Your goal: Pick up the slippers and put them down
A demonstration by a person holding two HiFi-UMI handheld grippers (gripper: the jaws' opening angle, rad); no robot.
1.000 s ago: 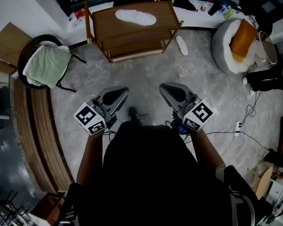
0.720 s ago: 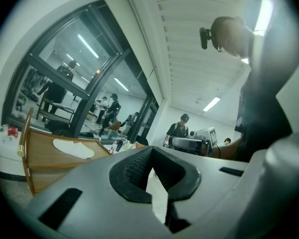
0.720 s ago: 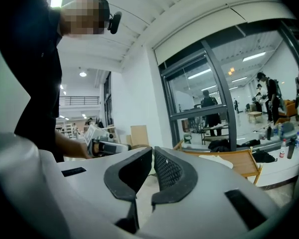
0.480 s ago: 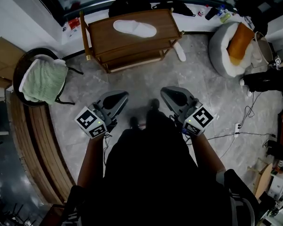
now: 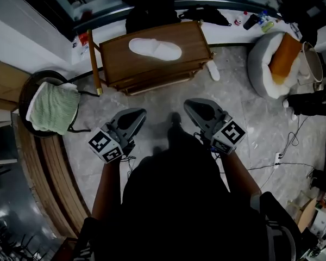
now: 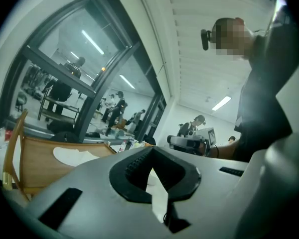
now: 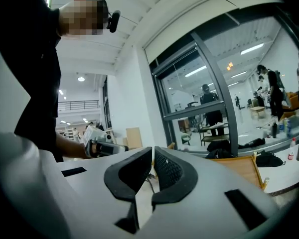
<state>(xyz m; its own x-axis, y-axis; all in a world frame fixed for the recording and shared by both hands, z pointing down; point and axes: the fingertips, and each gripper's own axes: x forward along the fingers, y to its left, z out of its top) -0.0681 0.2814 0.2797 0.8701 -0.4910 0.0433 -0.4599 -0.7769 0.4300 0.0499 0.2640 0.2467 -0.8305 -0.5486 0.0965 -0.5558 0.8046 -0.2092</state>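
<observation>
One white slipper [image 5: 155,49] lies on top of a low wooden shelf [image 5: 114,53] at the far middle. A second white slipper [image 5: 213,69] lies on the grey floor just right of the shelf. My left gripper [image 5: 133,115] and right gripper [image 5: 196,107] are held side by side, level, well short of the shelf. Both are shut with nothing between the jaws. In the left gripper view the left gripper [image 6: 151,151] points past the shelf [image 6: 35,166], where the slipper [image 6: 72,156] shows. The right gripper [image 7: 153,149] has the shelf corner [image 7: 244,169] at its right.
A dark chair with a green towel [image 5: 53,105] stands left of the shelf. A round grey pet bed with an orange cushion [image 5: 277,58] sits at the far right. A slatted wooden bench [image 5: 46,165] curves along the left. Cables [image 5: 282,156] trail on the floor at right.
Both grippers have moved forward with the person towards the shelf, which now sits lower and nearer in the head view. Their jaws have stayed shut and empty.
</observation>
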